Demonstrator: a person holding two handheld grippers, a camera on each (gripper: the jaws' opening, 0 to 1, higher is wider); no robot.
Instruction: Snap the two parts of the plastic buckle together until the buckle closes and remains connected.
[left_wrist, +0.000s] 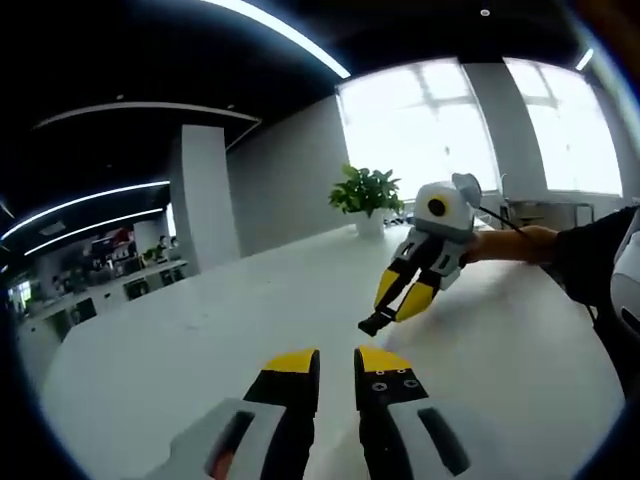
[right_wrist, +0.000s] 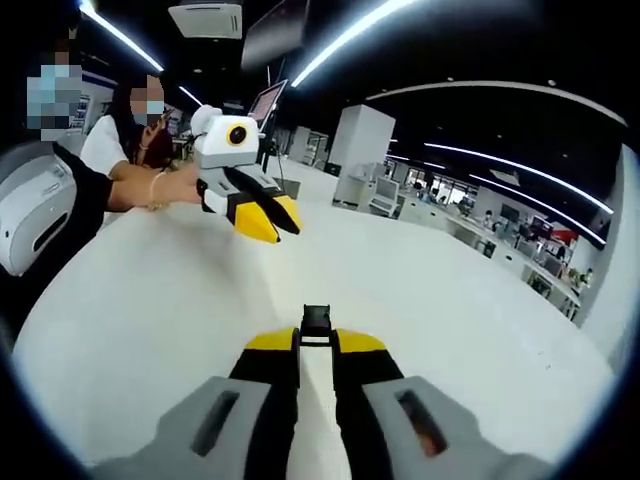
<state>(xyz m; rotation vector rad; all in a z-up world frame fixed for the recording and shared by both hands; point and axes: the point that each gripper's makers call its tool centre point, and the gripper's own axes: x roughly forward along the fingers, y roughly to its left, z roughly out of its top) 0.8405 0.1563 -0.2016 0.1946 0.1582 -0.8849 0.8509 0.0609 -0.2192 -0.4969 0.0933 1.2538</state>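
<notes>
Here the right tool (right_wrist: 316, 343) is clenched on a small black buckle part (right_wrist: 317, 321), which pokes up from between the yellow tips of its black fingers (right_wrist: 271, 372). Seen from across in the left gripper view, that same right tool (left_wrist: 392, 312) hangs tips-down above the white desk (left_wrist: 200, 350), held by a hand (left_wrist: 515, 244) coming out of a dark sleeve (left_wrist: 595, 255), and the black buckle part (left_wrist: 376, 322) sits pinched at its very tip.

The left tool (left_wrist: 336, 362) has its jaws drawn close together with only a narrow slit between them, and nothing shows in that slit; whether it holds anything I cannot tell. In the right gripper view the left tool (right_wrist: 277, 228) is raised above the far side of the desk (right_wrist: 480, 330), gripped by a hand (right_wrist: 175, 186) with a bracelet at the wrist, and its yellow-tipped jaws look pressed together there too. The two tools are well apart.

Beyond them, a potted green plant (left_wrist: 366, 198) stands at the far end of the desk near bright windows (left_wrist: 440, 120). A white pillar (left_wrist: 205, 195) rises at the back, and long strip lights (right_wrist: 350, 35) run across the dark ceiling. Two people stand behind the left tool in the right gripper view, and rows of office desks stretch away on the far side of the room.
</notes>
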